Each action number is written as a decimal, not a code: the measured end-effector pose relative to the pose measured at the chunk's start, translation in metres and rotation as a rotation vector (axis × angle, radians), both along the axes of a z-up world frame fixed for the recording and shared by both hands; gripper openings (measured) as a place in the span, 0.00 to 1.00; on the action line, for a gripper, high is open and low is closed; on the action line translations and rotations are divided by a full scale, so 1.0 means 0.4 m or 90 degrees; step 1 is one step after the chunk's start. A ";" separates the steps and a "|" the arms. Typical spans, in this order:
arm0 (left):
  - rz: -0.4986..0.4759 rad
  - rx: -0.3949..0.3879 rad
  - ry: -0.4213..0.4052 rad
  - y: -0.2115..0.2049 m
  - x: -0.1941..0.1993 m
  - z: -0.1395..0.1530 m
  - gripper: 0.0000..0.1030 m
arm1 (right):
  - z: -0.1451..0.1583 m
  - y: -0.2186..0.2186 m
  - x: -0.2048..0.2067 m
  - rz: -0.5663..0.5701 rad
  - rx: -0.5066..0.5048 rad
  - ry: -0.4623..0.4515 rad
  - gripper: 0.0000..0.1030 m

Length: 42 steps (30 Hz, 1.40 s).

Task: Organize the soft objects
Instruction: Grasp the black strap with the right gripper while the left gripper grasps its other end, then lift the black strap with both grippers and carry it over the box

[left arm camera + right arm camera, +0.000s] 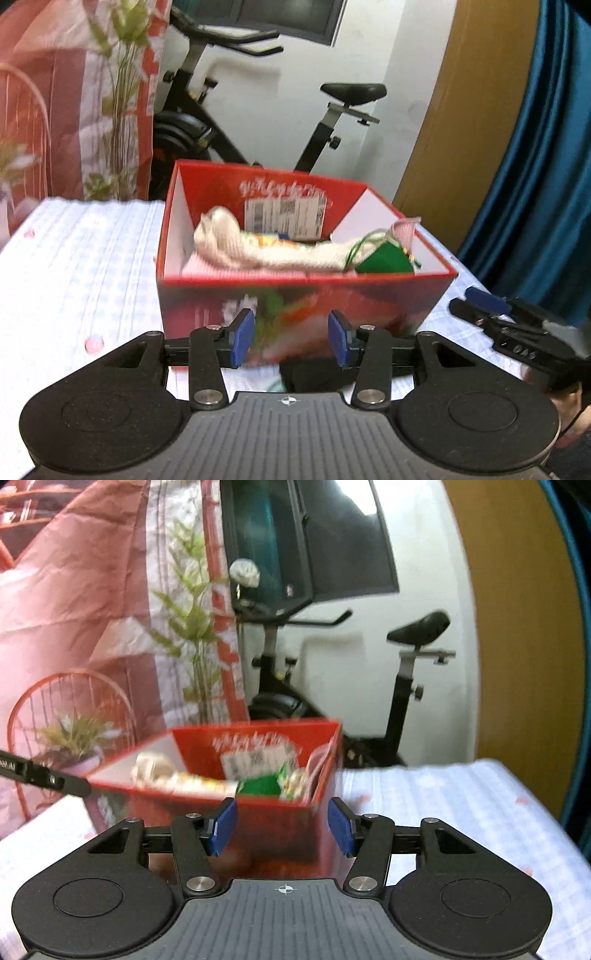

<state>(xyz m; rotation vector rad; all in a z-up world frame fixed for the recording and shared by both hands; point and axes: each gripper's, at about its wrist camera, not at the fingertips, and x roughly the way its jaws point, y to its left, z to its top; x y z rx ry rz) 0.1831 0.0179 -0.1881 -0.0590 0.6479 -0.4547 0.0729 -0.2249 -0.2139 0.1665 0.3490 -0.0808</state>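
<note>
Both grippers are hanging released in front of the red box (295, 295), which is sitting on the counter (85, 266). The left gripper (291, 339) and the right gripper (282, 827) are each standing part-way apart with nothing between the blue pads. Inside the box, a cream sock (258, 247) is lying beside a green pouch (384, 260) over pink cloth. Judging by this, the packing step looks largely done; the next move probably calls for finding any soft thing left outside.

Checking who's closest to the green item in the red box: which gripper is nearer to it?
Right gripper, probably: it faces the box corner holding the green item. Left gripper faces the box's middle, the item off to its right.
</note>
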 end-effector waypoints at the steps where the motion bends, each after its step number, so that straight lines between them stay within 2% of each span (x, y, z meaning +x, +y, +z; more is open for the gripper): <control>1: 0.000 0.002 0.007 -0.001 0.000 -0.012 0.45 | -0.017 0.004 0.003 0.002 -0.001 0.014 0.49; 8: 0.006 0.019 0.041 -0.048 0.016 -0.088 0.45 | -0.117 0.023 0.041 0.005 0.012 0.079 0.49; 11: 0.012 0.029 0.049 -0.069 0.022 -0.117 0.45 | -0.147 0.028 0.056 0.004 0.000 0.105 0.49; 14: 0.018 0.028 0.065 -0.080 0.027 -0.140 0.45 | -0.168 0.020 0.064 -0.001 0.016 0.120 0.49; 21: 0.038 0.023 0.077 -0.103 0.031 -0.176 0.44 | -0.191 0.020 0.093 0.019 0.034 0.177 0.50; 26: 0.040 0.034 0.077 -0.118 0.015 -0.189 0.35 | -0.197 0.025 0.108 0.042 0.036 0.202 0.50; 39: 0.051 0.051 0.078 -0.135 0.019 -0.198 0.30 | -0.197 0.021 0.123 0.057 0.041 0.212 0.54; 40: 0.051 0.052 0.077 -0.137 0.018 -0.196 0.27 | -0.196 0.020 0.123 0.058 0.042 0.213 0.54; 42: 0.049 0.059 0.074 -0.145 0.014 -0.193 0.23 | -0.196 0.022 0.125 0.070 0.044 0.215 0.45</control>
